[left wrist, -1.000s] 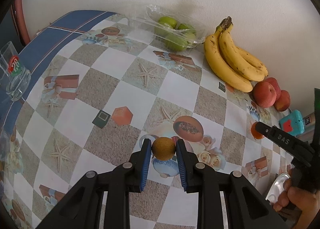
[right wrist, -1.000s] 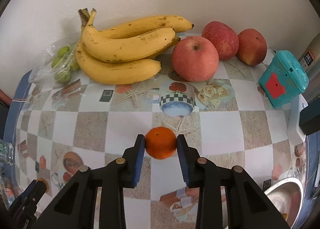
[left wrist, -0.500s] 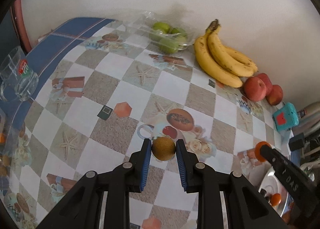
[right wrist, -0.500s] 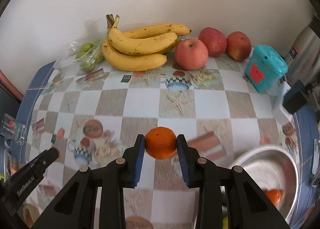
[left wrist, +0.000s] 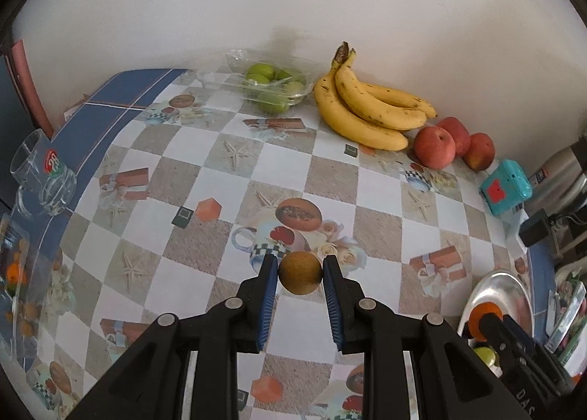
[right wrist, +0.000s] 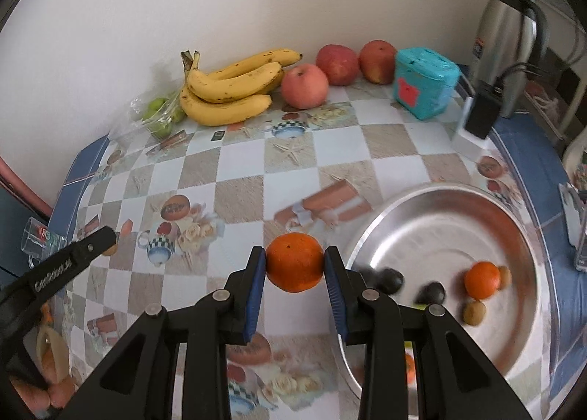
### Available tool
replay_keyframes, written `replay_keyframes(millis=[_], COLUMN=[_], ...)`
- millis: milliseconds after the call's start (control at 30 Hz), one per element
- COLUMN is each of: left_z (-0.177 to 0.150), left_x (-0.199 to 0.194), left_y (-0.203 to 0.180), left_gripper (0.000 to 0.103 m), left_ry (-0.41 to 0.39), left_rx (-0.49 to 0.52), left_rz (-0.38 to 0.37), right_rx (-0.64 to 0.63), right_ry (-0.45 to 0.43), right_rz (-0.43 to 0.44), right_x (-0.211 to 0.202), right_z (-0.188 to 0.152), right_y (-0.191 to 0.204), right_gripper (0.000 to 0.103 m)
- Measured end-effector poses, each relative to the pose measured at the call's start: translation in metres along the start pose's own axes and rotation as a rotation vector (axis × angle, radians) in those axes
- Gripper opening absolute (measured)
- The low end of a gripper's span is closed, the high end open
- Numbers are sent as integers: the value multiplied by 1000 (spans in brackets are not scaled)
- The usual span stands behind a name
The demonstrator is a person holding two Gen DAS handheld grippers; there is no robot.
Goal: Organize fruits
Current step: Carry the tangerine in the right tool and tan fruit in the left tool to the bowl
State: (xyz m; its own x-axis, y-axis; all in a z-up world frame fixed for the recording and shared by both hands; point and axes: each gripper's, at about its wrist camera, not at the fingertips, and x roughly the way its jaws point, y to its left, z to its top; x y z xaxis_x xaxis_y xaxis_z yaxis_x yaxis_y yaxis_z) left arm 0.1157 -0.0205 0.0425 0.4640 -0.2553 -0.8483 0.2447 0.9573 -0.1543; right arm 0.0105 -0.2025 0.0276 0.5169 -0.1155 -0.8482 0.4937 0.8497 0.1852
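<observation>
Right wrist view: right tool (right wrist: 295, 262) pinches a mandarin orange (right wrist: 295, 261) at its widest girth, beside the steel bowl's rim (right wrist: 370, 225). Left tool (left wrist: 300, 273) likewise clamps a brown kiwi (left wrist: 300, 273) above the worktop (left wrist: 330, 170). Both fruits are probably light and soft-skinned, needing gentle pressure.

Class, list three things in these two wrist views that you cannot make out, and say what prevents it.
1. Right wrist view: two dark fruits in the metal bowl are motion-blurred; type unclear.
2. Left wrist view: the bowl's contents are mostly hidden behind the right tongs.
3. Left wrist view: items inside the clear container at the left edge are cut off and distorted.
</observation>
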Motion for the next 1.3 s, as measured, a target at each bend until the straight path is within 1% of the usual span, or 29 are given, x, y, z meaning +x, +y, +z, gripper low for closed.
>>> replay_keyframes(millis=[67, 300, 400, 533, 733, 933, 1100, 1300], left_z=[-5, -29, -38, -48, -58, -60, -63, -68], left_x=[-5, -24, -29, -36, -47, -46, -41, -38], left_y=[-2, -13, -17, -20, -24, -37, -49, -65], left_gripper=[27, 27, 27, 27, 27, 27, 27, 27], left_ry=[-6, -28, -33, -39, -59, -58, -40, -30], left_rx=[5, 58, 76, 85, 100, 132, 161, 204], left_rz=[-2, 33, 49, 49, 59, 58, 43, 32], right_rx=[16, 46, 44, 40, 33, 26, 56, 142], right_ry=[-11, -18, -29, -41, -58, -44, -11, 15], right_rz=[20, 50, 48, 44, 51, 54, 45, 40], right_x=[-7, -22, -30, -38, -46, -43, -34, -29], right_z=[-9, -30, -38, -47, -46, -45, -44, -44], right_y=[-6, -20, -23, -29, -30, -31, -41, -69], right_gripper=[34, 34, 34, 34, 34, 34, 34, 34])
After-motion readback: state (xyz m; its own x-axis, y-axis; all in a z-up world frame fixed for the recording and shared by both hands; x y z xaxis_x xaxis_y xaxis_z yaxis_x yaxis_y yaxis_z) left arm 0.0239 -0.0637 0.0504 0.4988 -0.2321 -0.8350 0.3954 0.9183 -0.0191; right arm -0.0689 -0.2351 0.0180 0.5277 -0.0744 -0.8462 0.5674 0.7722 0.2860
